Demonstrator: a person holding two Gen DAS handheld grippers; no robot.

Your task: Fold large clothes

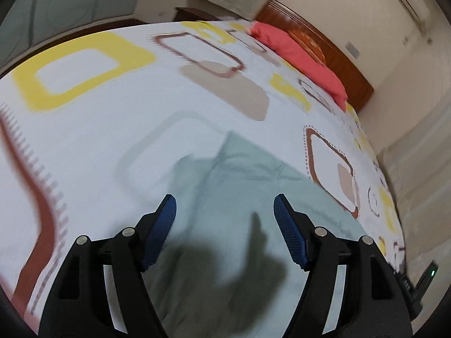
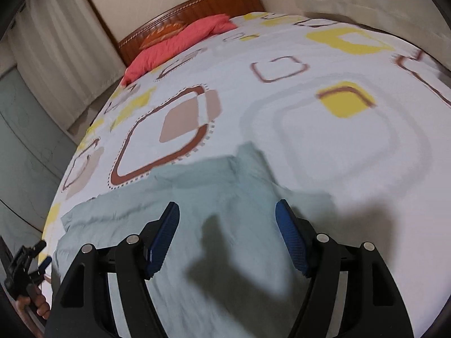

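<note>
A pale green cloth garment [image 1: 253, 186] lies spread on the bed's white bedspread with yellow and brown squares [image 1: 93, 129]. The left claw [image 1: 225, 208] and right claw [image 2: 227, 217] hover over it, both gaping wide, holding nothing.

The pale green garment [image 1: 248, 197] (blurred) runs off the bottom edge.

Bed [image 2: 324, 146] with white cover printed in yellow, brown and beige squares. Pale green garment [image 2: 225, 225] lies spread, wrinkled, on near part. Red pillow [image 2: 180, 42] at far end, against wooden headboard [image 2: 197, 2].
</note>
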